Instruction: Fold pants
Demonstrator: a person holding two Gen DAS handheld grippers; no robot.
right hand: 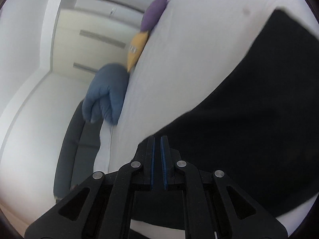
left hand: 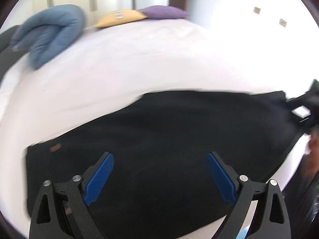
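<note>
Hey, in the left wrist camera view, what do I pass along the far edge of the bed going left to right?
Rumpled blue padded blanket → flat yellow cushion → purple cushion. All three lie on the white bed sheet, beyond the black pants.
</note>
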